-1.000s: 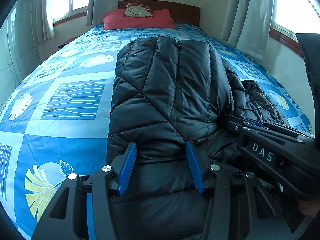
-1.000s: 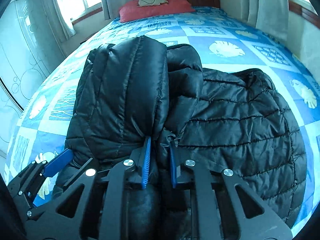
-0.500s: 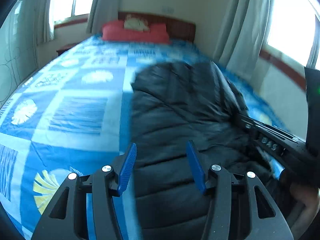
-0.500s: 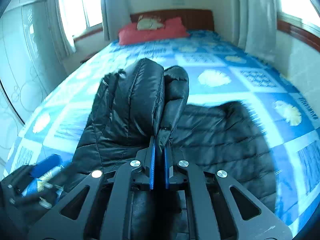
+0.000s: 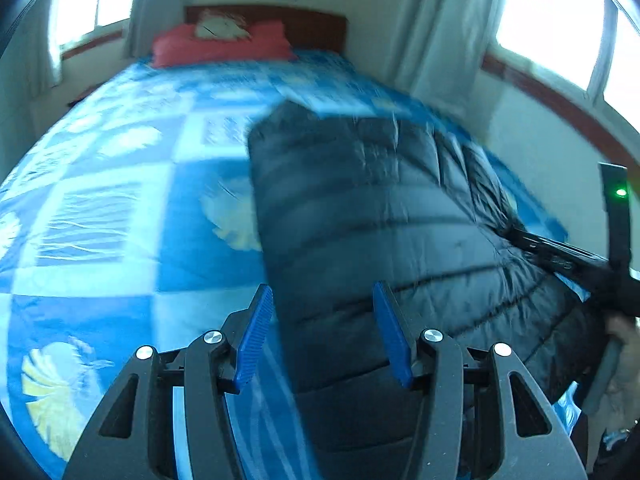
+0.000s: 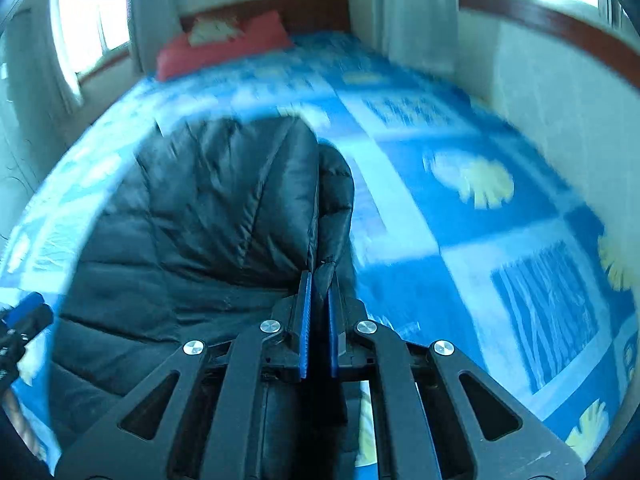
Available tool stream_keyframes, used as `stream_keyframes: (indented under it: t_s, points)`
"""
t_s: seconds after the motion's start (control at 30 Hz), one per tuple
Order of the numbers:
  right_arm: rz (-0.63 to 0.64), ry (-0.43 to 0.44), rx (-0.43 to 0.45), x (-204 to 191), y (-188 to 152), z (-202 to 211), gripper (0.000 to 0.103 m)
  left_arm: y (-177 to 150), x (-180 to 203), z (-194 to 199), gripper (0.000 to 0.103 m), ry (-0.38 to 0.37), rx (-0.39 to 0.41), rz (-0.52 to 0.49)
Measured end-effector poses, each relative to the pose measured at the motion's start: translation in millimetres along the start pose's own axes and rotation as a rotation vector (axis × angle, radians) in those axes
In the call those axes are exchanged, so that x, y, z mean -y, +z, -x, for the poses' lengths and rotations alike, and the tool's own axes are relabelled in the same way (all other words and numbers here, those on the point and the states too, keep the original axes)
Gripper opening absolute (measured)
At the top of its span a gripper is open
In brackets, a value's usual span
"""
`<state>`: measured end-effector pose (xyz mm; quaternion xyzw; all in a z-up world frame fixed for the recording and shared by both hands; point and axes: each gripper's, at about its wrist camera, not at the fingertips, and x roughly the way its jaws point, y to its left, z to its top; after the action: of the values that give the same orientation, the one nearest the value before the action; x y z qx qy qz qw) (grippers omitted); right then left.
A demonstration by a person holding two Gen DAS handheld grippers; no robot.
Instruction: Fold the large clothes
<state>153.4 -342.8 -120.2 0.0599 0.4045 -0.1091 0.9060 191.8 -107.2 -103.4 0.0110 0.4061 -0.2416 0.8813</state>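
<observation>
A black quilted puffer jacket [image 5: 380, 208] lies lengthwise on the blue patterned bedspread [image 5: 120, 200], folded into a narrow stack. My left gripper [image 5: 322, 292] hovers open over its near left edge; the blue pads stand apart and press on nothing. In the right wrist view my right gripper [image 6: 319, 280] is shut on a pinched fold of the jacket [image 6: 208, 208] at its right edge. The right gripper [image 5: 560, 256] shows at the left wrist view's right edge, against the jacket's right side. The left gripper [image 6: 24, 312] peeks in at the right wrist view's left edge.
Red pillows [image 5: 220, 42] and a wooden headboard [image 5: 312, 26] lie at the far end of the bed. Curtained windows [image 5: 552, 16] and a white wall [image 6: 540, 92] run close along the bed's right side. Bare bedspread [image 6: 460, 220] spreads right of the jacket.
The right gripper shut on the jacket's fold and swept sideways with it. The half that lay spread to the right no longer lies there. The left gripper shifted and stayed open.
</observation>
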Motion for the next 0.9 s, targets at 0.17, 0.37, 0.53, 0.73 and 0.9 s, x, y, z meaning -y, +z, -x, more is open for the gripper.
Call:
stream_keyframes:
  t_s: [0.17, 0.37, 0.53, 0.73, 0.9]
  points:
    - [0.044, -0.03, -0.023, 0.8, -20.7, -31.6, 0.007, -15.1, 19.5, -33.2, 0.055, 0.086, -0.031, -0.082]
    - [0.012, 0.012, -0.017, 10.1, -15.0, -21.7, 0.012, -14.4, 18.3, -33.9, 0.055, 0.108, -0.038, -0.072]
    - [-0.082, 0.018, 0.041, 29.3, -10.1, 23.6, 0.029, -13.3, 13.9, -11.2, 0.054, 0.092, -0.008, -0.058]
    - [0.012, 0.104, 0.099, -2.0, -30.7, 98.6, 0.021, -23.0, 23.8, 36.2, 0.054, 0.042, 0.084, -0.051]
    - [0.122, 0.083, 0.019, -33.6, -61.0, 83.9, 0.021, -37.9, 31.4, 16.6, 0.054, 0.025, 0.019, -0.066]
